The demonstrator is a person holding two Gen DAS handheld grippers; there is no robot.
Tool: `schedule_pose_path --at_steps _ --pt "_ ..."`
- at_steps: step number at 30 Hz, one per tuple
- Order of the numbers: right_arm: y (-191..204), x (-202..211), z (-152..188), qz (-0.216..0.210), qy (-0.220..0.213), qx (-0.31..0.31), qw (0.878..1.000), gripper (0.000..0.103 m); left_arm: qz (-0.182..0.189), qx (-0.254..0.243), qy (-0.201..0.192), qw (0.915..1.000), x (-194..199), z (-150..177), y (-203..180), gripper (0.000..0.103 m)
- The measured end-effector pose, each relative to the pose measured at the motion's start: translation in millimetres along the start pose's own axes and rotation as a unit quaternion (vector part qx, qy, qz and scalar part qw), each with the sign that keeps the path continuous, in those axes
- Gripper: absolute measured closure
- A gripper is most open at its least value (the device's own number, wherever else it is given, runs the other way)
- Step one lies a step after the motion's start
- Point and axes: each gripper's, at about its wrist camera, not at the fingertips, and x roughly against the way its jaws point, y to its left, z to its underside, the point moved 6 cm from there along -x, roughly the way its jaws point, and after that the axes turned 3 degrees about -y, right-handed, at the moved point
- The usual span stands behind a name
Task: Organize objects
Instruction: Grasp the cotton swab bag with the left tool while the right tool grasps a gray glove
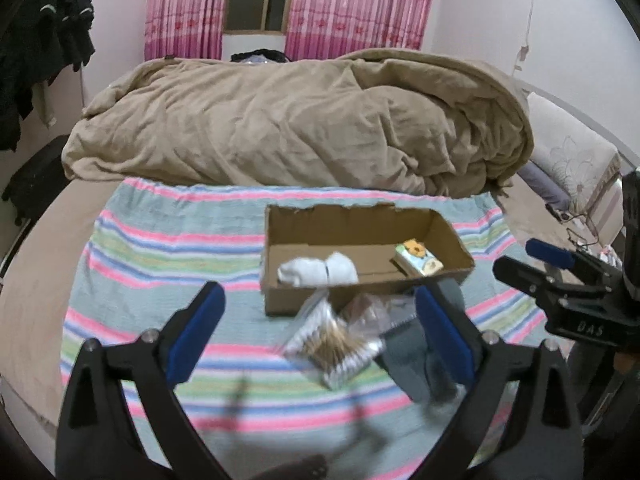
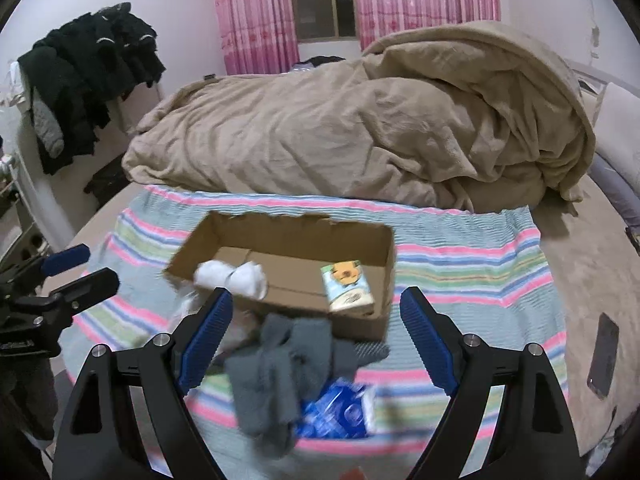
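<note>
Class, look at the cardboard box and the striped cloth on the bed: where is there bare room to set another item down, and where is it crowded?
Inside the box, the floor between the white socks and the small carton is bare. The striped cloth right of the box is free too. It is crowded in front of the box: grey socks, blue packet, cotton swabs.

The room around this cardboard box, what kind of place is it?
Most likely a home bedroom: the open brown cardboard box sits on a bed, behind it lies a rumpled tan fleece blanket, and pink patterned curtains frame a window.
</note>
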Motion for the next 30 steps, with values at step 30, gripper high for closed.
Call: schedule_pose_path --at_steps 30 --pt "24.7 -55.0 89.7 -0.007 0.074 0.02 0.997 0.051 -0.026 -0.038 0.099 0.994 -100.2 98.1 -12.6 0.015"
